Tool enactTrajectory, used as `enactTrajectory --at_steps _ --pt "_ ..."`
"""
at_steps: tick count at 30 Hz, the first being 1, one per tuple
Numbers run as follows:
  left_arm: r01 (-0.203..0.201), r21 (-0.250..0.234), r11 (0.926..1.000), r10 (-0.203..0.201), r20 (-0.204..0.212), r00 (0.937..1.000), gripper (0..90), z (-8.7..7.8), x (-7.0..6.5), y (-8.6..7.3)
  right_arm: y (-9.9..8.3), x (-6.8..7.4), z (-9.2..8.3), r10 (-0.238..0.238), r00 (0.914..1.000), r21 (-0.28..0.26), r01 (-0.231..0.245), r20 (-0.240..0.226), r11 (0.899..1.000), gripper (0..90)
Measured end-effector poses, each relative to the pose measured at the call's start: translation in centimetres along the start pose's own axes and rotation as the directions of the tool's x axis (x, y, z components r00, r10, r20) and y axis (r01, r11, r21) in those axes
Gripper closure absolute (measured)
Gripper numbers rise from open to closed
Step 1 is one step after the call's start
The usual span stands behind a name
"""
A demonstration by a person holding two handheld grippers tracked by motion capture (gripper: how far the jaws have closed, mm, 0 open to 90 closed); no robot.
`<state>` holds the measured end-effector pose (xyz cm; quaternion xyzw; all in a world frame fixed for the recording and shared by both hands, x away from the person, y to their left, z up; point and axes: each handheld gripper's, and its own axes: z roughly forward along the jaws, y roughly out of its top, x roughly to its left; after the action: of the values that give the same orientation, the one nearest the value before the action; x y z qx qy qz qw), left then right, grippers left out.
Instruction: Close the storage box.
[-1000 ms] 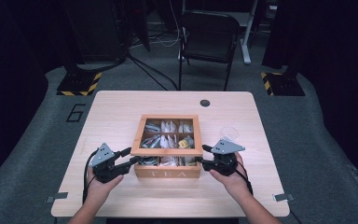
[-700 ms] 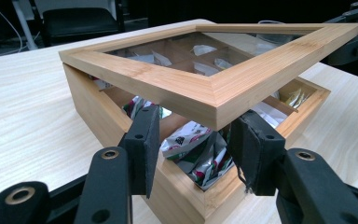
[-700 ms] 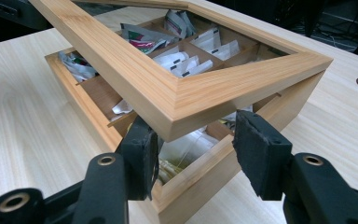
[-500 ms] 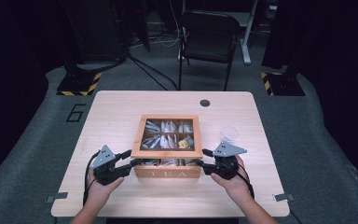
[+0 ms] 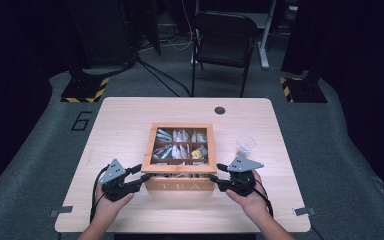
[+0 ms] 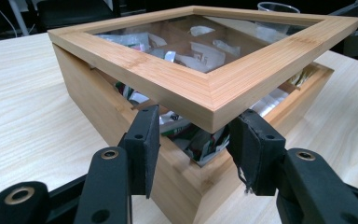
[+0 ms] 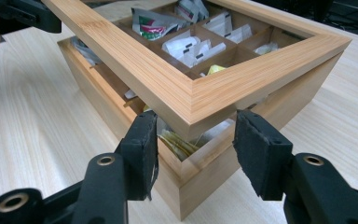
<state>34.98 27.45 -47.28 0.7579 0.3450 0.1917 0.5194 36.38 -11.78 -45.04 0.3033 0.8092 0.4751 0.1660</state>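
Glass-paned bamboo tea box lid (image 5: pixel 182 170) sits propped ajar, both tongs (image 6: pixel 193 140) (image 7: pixel 193 135) apart beneath its front corners (rigid, light, glass fragile; lift by frame).

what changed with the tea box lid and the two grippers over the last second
The glass-paned lid now stands lifted at its front edge, a gap showing above the wooden tea box. The left gripper and right gripper sit at its two front corners much as before, jaws set around the corners. The box, the plastic cup and the table kept their places.
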Motion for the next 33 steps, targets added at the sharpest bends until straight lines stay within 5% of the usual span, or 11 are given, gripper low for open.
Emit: enactTrajectory --at_steps 16,22,26,33 --pt "0.011 0.026 0.9996 -0.012 0.014 0.9998 52.8 -0.1 -0.4 -0.8 -0.8 0.0 0.4 0.007 0.9998 0.047 -0.006 -0.017 0.999 49.2" --pt "0.019 0.068 0.9975 -0.021 0.029 0.9994 52.3 -0.2 -0.4 -1.0 -0.6 -0.3 0.0 0.029 0.9989 0.008 -0.029 -0.036 1.000 49.5" --pt "0.042 -0.001 0.9991 -0.042 0.009 0.9991 51.2 -0.7 -0.1 -0.7 -0.7 -0.5 0.1 0.034 0.9989 0.018 -0.034 -0.033 0.999 49.9" --pt "0.056 0.012 0.9984 -0.056 0.014 0.9983 51.1 -0.8 0.3 -0.7 -0.6 -0.3 0.1 0.023 0.9993 0.013 -0.022 -0.029 1.000 49.7"
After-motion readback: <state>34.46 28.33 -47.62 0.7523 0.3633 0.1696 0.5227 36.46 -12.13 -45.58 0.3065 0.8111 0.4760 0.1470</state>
